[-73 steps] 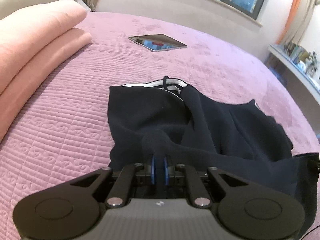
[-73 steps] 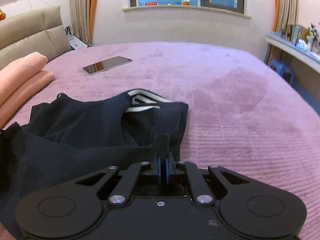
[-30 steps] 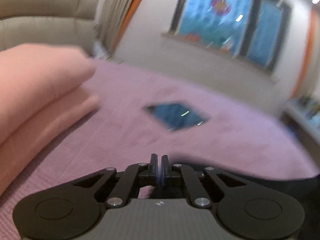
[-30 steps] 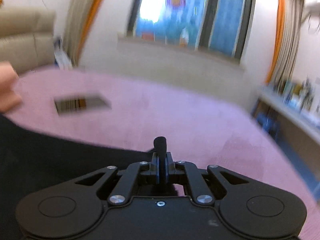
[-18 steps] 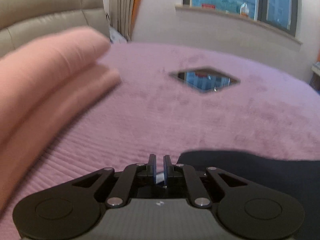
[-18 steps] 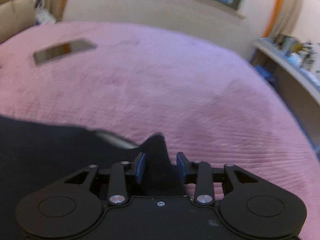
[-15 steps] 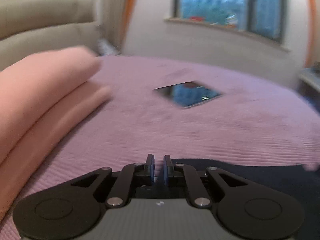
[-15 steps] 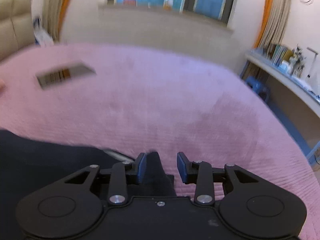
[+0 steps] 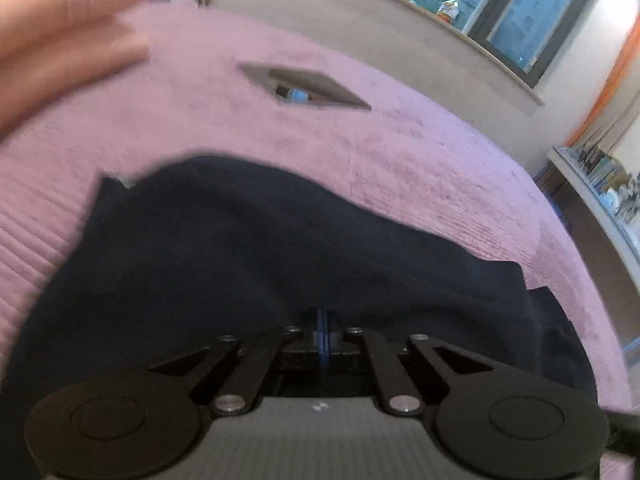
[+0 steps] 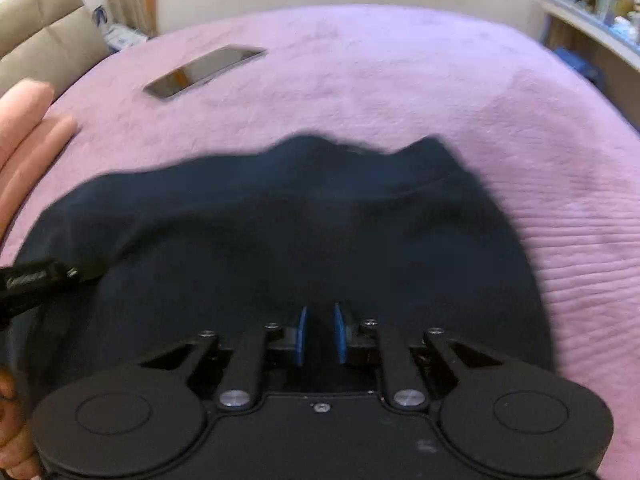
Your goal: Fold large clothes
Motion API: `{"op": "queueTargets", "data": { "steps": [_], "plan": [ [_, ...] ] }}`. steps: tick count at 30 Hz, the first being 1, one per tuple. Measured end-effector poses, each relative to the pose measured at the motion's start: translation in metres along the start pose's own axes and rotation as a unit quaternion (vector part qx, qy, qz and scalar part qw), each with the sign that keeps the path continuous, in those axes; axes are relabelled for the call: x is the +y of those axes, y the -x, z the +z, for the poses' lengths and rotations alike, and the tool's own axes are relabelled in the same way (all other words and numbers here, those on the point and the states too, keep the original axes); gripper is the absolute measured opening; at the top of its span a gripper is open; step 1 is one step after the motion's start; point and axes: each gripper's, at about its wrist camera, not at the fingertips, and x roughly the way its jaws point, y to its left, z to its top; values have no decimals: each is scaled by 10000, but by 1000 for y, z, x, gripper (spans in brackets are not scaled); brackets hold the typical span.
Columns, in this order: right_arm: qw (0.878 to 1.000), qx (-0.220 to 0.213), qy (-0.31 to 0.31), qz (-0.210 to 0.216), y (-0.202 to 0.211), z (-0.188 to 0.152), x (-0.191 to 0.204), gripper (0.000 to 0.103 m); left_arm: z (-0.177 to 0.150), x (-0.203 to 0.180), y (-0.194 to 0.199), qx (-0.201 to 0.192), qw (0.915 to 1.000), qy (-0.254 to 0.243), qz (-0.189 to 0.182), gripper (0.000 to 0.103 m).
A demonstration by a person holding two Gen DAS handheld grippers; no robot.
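So the dark navy garment [image 9: 260, 248] is spread out flat on the pink bedspread [image 9: 400, 152], right in front of and underneath both grippers. In the left wrist view it fills pretty much everything just ahead of the left hand-held gripper [image 9: 322, 330], running out to both sides, with a bit of light trim poking out at its far left corner. The left hand-held gripper's blue pads are pressed together with no gap showing. The cloth is right at the tips, but I honestly can't tell if any fabric is pinched in there, it's all dark on dark.

From the right wrist view, the same garment [image 10: 320, 220] sits directly ahead of the right hand-held gripper [image 10: 320, 334], its far edge wavy and blurry. This one's jaws have just been closing and now stand a narrow gap apart. You can see dark fabric between the blue pads, but they don't look like they're squeezing it.

Beyond the garment, further out from both grippers, there's a phone [image 10: 204, 72] lying on the bedspread. Off to the left of the grippers is a folded pink blanket [image 9: 68, 36]. The other gripper's black body [image 10: 36, 284] pokes in at the left edge of the right view, over the cloth.
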Motion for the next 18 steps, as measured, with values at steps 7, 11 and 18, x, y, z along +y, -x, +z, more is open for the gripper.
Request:
{"op": "queueTargets", "data": {
  "steps": [7, 11, 18],
  "plan": [
    [9969, 148, 602, -475, 24, -50, 5, 23, -47, 43, 79, -35, 9952, -125, 970, 21],
    [9969, 718, -87, -296, -25, -67, -14, 23, -78, 79, 72, 216, 9936, 316, 1065, 16],
    [9994, 212, 256, -91, 27, -55, 11, 24, -93, 96, 125, 484, 9910, 1004, 747, 23]
  ]
}}
